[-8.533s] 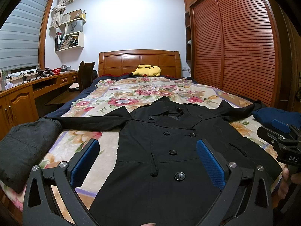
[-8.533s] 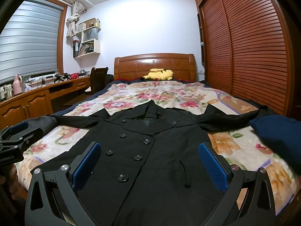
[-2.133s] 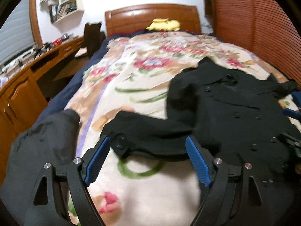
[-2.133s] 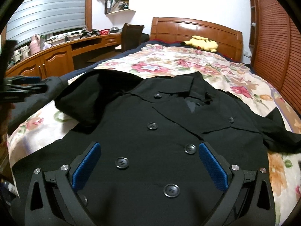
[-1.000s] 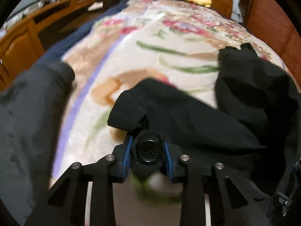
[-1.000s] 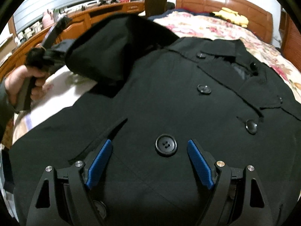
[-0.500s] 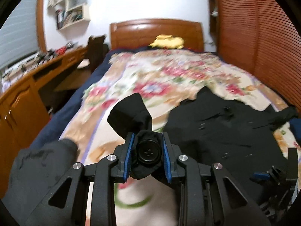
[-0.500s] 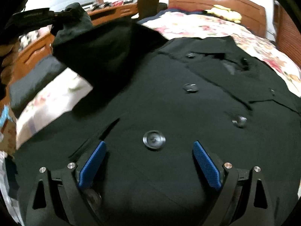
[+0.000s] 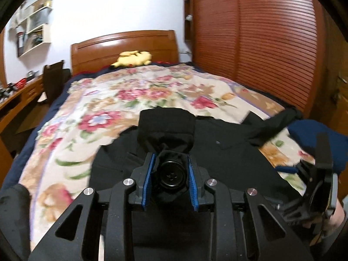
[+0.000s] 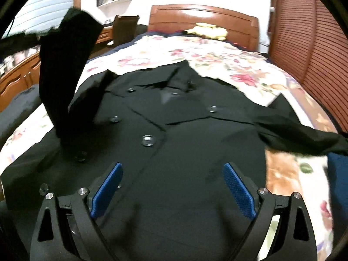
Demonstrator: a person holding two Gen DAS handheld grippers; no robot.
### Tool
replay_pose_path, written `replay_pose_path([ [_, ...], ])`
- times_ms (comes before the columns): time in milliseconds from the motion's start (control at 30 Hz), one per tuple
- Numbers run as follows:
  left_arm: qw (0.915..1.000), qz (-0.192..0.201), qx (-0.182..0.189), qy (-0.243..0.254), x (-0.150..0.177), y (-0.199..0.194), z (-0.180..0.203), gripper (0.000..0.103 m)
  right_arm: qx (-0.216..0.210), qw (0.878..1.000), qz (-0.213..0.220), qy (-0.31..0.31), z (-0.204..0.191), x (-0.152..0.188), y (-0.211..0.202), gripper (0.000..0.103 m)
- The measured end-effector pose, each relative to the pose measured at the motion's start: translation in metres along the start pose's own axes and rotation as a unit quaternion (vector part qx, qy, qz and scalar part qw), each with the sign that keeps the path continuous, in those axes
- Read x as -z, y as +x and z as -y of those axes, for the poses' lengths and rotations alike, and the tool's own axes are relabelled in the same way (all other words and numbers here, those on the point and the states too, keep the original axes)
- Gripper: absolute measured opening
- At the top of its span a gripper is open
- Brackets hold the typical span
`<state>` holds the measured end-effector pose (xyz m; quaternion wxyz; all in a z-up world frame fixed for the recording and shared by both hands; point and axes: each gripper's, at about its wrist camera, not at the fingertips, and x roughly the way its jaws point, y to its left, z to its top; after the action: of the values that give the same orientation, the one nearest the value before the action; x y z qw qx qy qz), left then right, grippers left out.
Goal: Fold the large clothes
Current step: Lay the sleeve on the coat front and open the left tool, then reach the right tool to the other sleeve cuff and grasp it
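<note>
Our left gripper [image 9: 171,175] has its blue pads [image 9: 148,181] clamped on the cuff of the coat's sleeve [image 9: 167,128], with the cuff button [image 9: 171,176] showing between them; the sleeve end bunches above the fingers, lifted off the bed. In the right wrist view that same sleeve [image 10: 65,80] rises in a dark column over the coat's left side. Our right gripper [image 10: 171,187] hovers low over the coat's lower front with its fingers spread wide and nothing between the pads [image 10: 238,190].

The black coat [image 10: 184,130] lies face up across the foot half of the bed, collar toward the headboard [image 10: 204,19], its buttons in two rows. Its other sleeve [image 10: 304,134] stretches flat toward the bed's right edge, ending near a dark blue bundle [image 9: 313,139]. Under the coat we see the floral bedspread [image 9: 130,95]. A yellow plush toy [image 9: 133,57] sits against the headboard. A dark grey garment [image 10: 15,111] lies at the bed's left edge.
</note>
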<state>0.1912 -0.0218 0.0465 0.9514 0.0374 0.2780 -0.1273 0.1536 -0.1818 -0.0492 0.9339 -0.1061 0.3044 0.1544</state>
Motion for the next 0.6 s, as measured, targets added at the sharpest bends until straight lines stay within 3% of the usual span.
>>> replay_pose_path([
  [100,0.9999,0.000,0.001,0.015,0.009,0.002,0.012,0.037,0.003,1.000,0.000,0.011,0.001,0.001,-0.005,0.094],
  [167,0.9998,0.003,0.004,0.018,0.015,0.000,0.016,0.049,0.002,1.000,-0.001,0.014,0.002,-0.002,-0.002,0.094],
  [233,0.9998,0.008,0.014,0.012,0.024,-0.005,0.017,0.051,0.000,1.000,-0.003,0.014,-0.002,-0.007,-0.003,0.094],
  [367,0.9998,0.015,0.012,0.009,0.041,-0.008,0.019,0.079,-0.007,1.000,0.003,0.013,-0.002,-0.013,-0.006,0.094],
  [600,0.9998,0.014,-0.012,-0.008,0.077,-0.017,-0.001,0.079,-0.022,0.999,0.020,0.019,-0.001,-0.017,0.001,0.094],
])
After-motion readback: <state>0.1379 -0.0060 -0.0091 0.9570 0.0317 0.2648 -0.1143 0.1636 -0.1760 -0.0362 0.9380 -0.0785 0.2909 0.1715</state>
